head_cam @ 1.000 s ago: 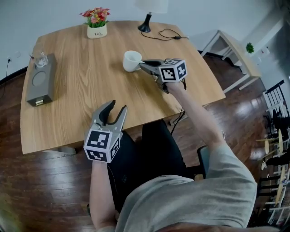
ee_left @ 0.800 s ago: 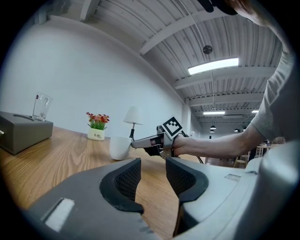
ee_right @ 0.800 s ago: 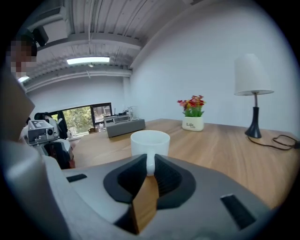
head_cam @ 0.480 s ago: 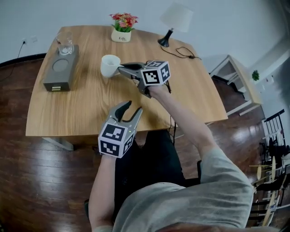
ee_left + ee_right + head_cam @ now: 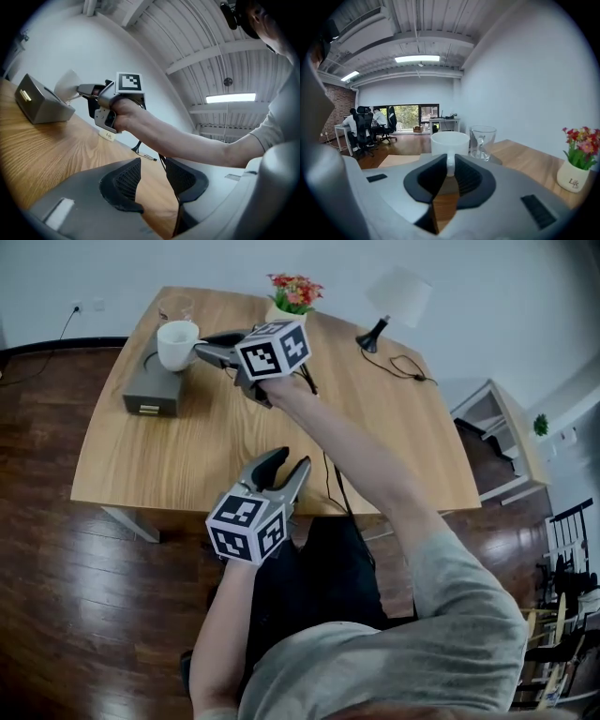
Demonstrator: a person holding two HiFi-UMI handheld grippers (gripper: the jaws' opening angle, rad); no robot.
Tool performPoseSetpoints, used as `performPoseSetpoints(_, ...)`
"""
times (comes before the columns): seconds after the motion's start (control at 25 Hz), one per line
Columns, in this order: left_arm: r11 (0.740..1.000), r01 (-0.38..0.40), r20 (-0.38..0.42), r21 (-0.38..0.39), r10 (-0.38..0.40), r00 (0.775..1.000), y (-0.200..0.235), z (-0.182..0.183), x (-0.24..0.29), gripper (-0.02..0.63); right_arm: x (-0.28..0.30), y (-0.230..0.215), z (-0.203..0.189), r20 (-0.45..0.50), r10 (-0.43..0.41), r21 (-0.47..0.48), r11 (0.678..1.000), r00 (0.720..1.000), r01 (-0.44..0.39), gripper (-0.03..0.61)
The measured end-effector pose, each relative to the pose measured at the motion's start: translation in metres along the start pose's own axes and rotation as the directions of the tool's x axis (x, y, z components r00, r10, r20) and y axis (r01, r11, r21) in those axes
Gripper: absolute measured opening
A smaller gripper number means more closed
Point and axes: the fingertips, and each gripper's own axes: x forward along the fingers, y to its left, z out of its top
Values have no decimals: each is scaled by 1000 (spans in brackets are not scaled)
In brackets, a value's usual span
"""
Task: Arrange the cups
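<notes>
A white cup (image 5: 176, 343) hangs in the air over the grey box (image 5: 150, 387) at the table's far left. My right gripper (image 5: 203, 352) is shut on the cup's handle, which shows between the pads in the right gripper view, with the cup (image 5: 450, 143) just beyond my right gripper (image 5: 450, 169). A clear glass cup (image 5: 174, 307) stands on the far end of the box, just right of the white cup as the glass cup (image 5: 483, 142) appears there. My left gripper (image 5: 282, 470) is open and empty by the table's near edge, its jaws (image 5: 152, 176) level.
A pot of flowers (image 5: 293, 296) and a lamp (image 5: 394, 296) with its cable stand at the back of the wooden table (image 5: 234, 446). A white side table (image 5: 492, 423) is off to the right. People sit at desks far across the room.
My right gripper has carried the white cup left across the table to above the grey box. The left gripper has shifted slightly and rolled a little.
</notes>
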Motion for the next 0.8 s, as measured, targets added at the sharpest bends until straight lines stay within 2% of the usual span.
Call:
performPoseSetpoints(0.44, 999, 22, 53, -44, -20, 998, -5, 4, -19, 144, 47, 5, -3, -18, 8, -9, 1000, 1000, -8, 66)
performPoseSetpoints(0.56, 998, 27, 63, -60, -23, 998, -4, 5, -21, 143, 47, 4, -4, -26, -19, -57, 998, 999, 18, 75)
performPoseSetpoints(0.64, 998, 29, 64, -62, -25, 998, -4, 5, -22, 143, 45, -2, -7, -46, -90, -101, 991, 995, 85, 111)
performPoseSetpoints(0.68, 998, 29, 65, -61, -25, 998, -4, 5, -22, 141, 43, -5, -9, -55, -113, -109, 988, 992, 106, 173)
performPoseSetpoints(0.72, 998, 29, 64, -58, -25, 998, -5, 5, -22, 141, 40, -5, -10, -61, -122, -110, 987, 991, 115, 199)
performPoseSetpoints(0.8, 998, 30, 64, -54, -27, 998, -5, 5, -23, 141, 30, -4, -12, -57, -116, -101, 989, 992, 110, 199)
